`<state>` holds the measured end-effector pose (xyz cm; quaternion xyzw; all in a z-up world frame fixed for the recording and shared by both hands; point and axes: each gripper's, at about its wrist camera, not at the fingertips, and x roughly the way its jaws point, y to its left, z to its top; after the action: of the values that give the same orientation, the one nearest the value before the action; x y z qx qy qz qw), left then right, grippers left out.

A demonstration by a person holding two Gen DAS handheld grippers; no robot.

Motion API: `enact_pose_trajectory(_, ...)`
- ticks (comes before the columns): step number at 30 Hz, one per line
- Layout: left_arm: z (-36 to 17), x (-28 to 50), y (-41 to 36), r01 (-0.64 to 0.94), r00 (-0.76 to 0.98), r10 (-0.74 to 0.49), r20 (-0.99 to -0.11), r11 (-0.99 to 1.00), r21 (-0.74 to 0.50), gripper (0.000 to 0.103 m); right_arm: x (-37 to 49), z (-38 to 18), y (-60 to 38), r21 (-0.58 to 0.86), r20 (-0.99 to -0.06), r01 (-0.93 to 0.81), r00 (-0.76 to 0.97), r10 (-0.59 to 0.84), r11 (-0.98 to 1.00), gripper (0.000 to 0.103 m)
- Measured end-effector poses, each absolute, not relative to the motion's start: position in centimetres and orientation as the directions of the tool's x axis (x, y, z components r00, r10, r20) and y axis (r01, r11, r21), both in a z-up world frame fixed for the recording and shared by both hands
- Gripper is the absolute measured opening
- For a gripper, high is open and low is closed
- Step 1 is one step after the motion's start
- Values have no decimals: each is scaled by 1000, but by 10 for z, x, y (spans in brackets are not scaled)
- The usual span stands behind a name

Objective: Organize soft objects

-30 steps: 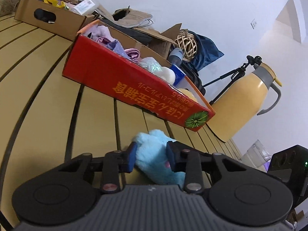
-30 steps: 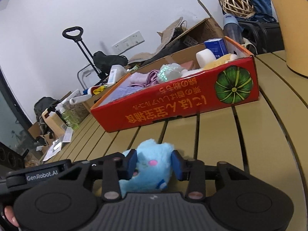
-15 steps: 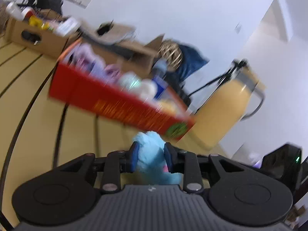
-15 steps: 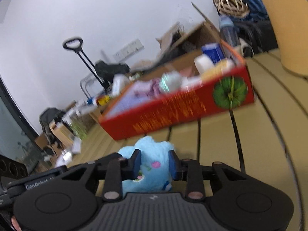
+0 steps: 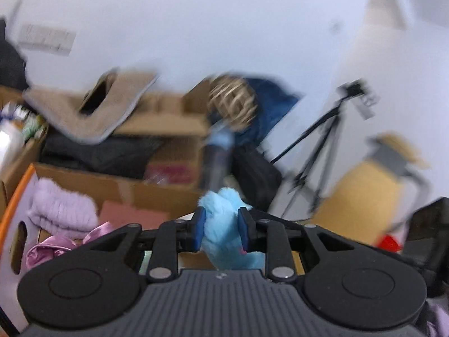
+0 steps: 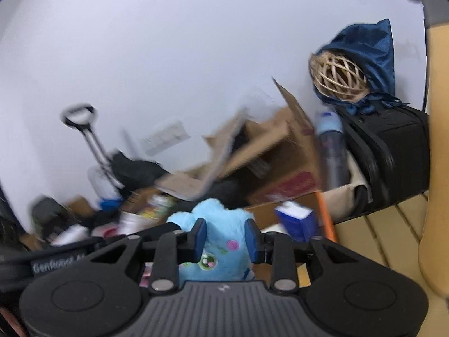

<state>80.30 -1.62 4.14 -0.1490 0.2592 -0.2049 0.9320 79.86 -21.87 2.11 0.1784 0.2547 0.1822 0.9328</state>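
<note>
a white wall (image 5: 224,28) fills the top of both views. below it stands a heap of brown cardboard boxes (image 6: 269,146) and dark bags, blurred in both views. a yellow jug (image 5: 362,196) with a grey top stands at the right of the left view, a black tripod (image 5: 317,157) beside it. on a black case (image 6: 393,151) sits a blue cloth (image 6: 364,50) with a wicker ball (image 6: 336,75) against it. the open box (image 5: 118,188) with an orange rim holds a lilac fluffy cloth (image 5: 61,210) and a pink satin cloth (image 5: 59,247); in the right view a small blue carton (image 6: 294,216) stands near that rim. the blue plush toy (image 5: 224,224) is held between both tools, above the box. the left gripper (image 5: 220,229) is closing, its blue pads pinching the toy. the right gripper (image 6: 226,238) pinches the toy's other end, where its face shows.
</note>
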Motion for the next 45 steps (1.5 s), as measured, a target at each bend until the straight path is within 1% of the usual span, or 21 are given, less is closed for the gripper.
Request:
enact_pose_trajectory(2, 23, 821, -29, 230, 784, -344, -517, 934, -272, 25, 821, 0, -216, 410, -478, -205, 782, 401, 889, 32)
enact_pose_trajectory(3, 17, 822, -34, 233, 778, -326, -537, 943, -236, 25, 829, -11, -215, 394, -513, -181, 770, 379, 901, 32)
enact_pose_trajectory(4, 14, 821, -35, 252, 774, -339, -535, 940, -230, 25, 831, -19, -213, 382, -526, -176, 766, 370, 907, 28)
enact_pose_trajectory(6, 14, 815, -35, 265, 777, -341, -530, 940, -215, 25, 829, -25, -209, 322, -514, -194, 786, 343, 927, 32)
enact_pose_trajectory(9, 24, 808, -33, 268, 787, -331, -521, 944, -195, 25, 827, -19, -209, 349, -520, -197, 773, 364, 916, 34)
enact_pose_trajectory(12, 45, 787, -27, 273, 810, -320, -492, 947, -168, 25, 813, 3, -206, 303, -497, -221, 794, 351, 927, 35)
enact_pose_trajectory(18, 91, 718, -15, 252, 861, -274, -429, 962, -107, 27, 755, 60, -216, 218, -470, -253, 819, 329, 943, 48)
enact_pose_trajectory(19, 97, 703, -11, 241, 869, -258, -422, 966, -93, 31, 744, 68, -218, 190, -470, -252, 825, 313, 949, 52)
enact_pose_trajectory(21, 107, 672, -1, 206, 882, -219, -417, 976, -76, 44, 715, 83, -222, 123, -460, -238, 846, 268, 963, 59)
enact_pose_trajectory(22, 111, 657, 4, 182, 889, -193, -415, 981, -67, 54, 700, 90, -224, 94, -454, -226, 857, 243, 970, 66)
enact_pose_trajectory(23, 114, 637, 9, 152, 900, -162, -404, 987, -58, 67, 685, 96, -225, 61, -444, -213, 869, 218, 975, 68)
enact_pose_trajectory(24, 117, 617, 13, 127, 913, -135, -386, 991, -45, 73, 667, 101, -226, 26, -429, -202, 882, 194, 979, 73)
enact_pose_trajectory(25, 120, 597, 17, 102, 926, -105, -364, 994, -28, 83, 648, 105, -227, -2, -412, -198, 893, 180, 980, 76)
enact_pose_trajectory(27, 123, 554, 23, 55, 949, -50, -312, 998, 7, 91, 613, 111, -228, -34, -389, -198, 906, 170, 980, 80)
enact_pose_trajectory(28, 124, 530, 26, 30, 956, -23, -291, 999, 20, 99, 593, 113, -229, -45, -379, -200, 910, 169, 979, 84)
enact_pose_trajectory(30, 122, 482, 33, -5, 969, 13, -248, 1000, 31, 103, 553, 113, -229, -65, -364, -211, 915, 173, 975, 86)
enact_pose_trajectory(35, 107, 372, 50, -78, 975, 84, -206, 996, 37, 103, 436, 102, -225, -81, -341, -263, 914, 222, 961, 93)
enact_pose_trajectory(36, 102, 348, 53, -95, 973, 98, -210, 995, 26, 103, 409, 98, -225, -71, -342, -271, 911, 232, 960, 97)
enact_pose_trajectory(38, 87, 303, 57, -112, 967, 109, -229, 994, -1, 103, 364, 90, -223, -48, -344, -285, 905, 252, 957, 98)
enact_pose_trajectory(40, 73, 261, 57, -100, 962, 99, -253, 995, 12, 103, 313, 80, -222, -38, -347, -296, 899, 266, 954, 101)
enact_pose_trajectory(45, 49, 161, 50, -128, 958, 127, -258, 992, 14, 103, 212, 52, -219, -47, -383, -299, 887, 259, 953, 103)
